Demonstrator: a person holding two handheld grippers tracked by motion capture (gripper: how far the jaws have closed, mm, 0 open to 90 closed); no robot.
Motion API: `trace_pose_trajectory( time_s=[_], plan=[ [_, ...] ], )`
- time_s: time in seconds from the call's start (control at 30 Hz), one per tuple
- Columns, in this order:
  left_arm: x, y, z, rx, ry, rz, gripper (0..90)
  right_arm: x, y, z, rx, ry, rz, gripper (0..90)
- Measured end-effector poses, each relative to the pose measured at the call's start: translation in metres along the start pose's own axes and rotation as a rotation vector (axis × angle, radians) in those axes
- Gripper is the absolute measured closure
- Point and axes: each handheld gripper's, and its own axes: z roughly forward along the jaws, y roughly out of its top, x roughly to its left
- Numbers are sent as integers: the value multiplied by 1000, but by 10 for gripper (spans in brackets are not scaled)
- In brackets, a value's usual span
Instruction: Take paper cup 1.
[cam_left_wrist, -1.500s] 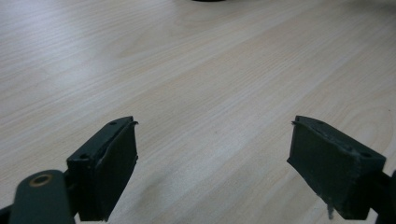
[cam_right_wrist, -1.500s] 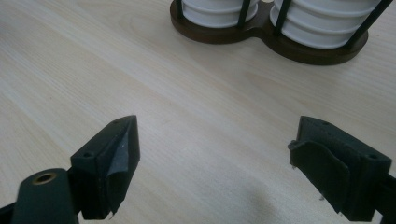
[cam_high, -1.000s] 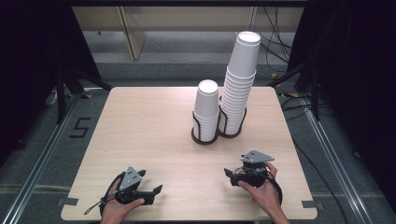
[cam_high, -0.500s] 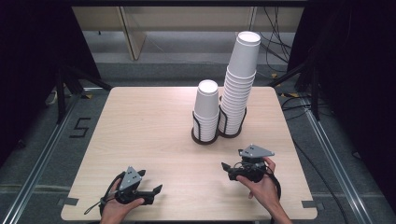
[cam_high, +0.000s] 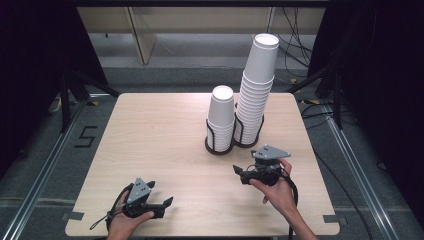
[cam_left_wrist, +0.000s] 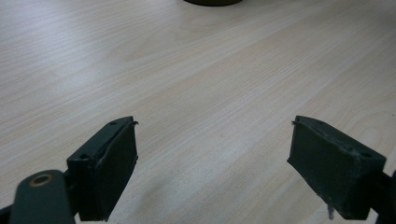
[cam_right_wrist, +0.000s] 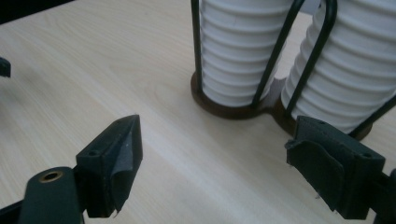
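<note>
Approach is the step in hand, judging by how things lie: the right gripper (cam_high: 240, 173) is held above the table (cam_high: 150, 135) just in front of the two stacks of white paper cups, while the left gripper (cam_high: 168, 201) rests low at the near edge, well apart from them. The cups stand toward the far right of the table in a black wire holder (cam_high: 220, 148) with two round bases – the short stack (cam_high: 221, 117) on the left, the tall stack (cam_high: 256, 92) touching it on the right and leaning slightly. In the right gripper view the jaws of the right gripper (cam_right_wrist: 215, 158) stand apart with nothing between them but bare wood, and both stacks rise close ahead: the short stack (cam_right_wrist: 238, 56) to the left of centre, the tall stack (cam_right_wrist: 345, 70) at the right, each fenced by the holder's upright wires (cam_right_wrist: 275, 51). In the left gripper view the jaws of the left gripper (cam_left_wrist: 212, 163) also show a clear gap over empty table, with the rim of the holder's base (cam_left_wrist: 212, 2) just at the top edge. The next move probably calls for lifting the right gripper to the top cup of one stack – which stack I cannot tell – and bringing the jaws over its rim from the side or above, clear of the wires. Paper cups nest tightly, so a gentle squeeze and a straight upward pull seem wise, and the left gripper may need to steady the holder.
</note>
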Motion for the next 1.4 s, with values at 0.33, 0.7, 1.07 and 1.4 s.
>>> trace_pose_trajectory(
  time_s=[0.33, 0.7, 1.07, 1.4],
  plan=[
    [1, 1, -2, 8, 10, 11, 147, 1, 40, 8, -73, 4, -14, 181],
    [1, 0, -1, 10, -2, 10, 147, -2, 72, 14, -118, -15, -8, 180],
    [0, 0, 0, 4, -2, 3, 148, -6, 107, 31, -120, -69, 5, 173],
    [0, 0, 0, 13, -4, 13, 148, -7, 130, 49, -119, -121, 24, 159]
  ],
)
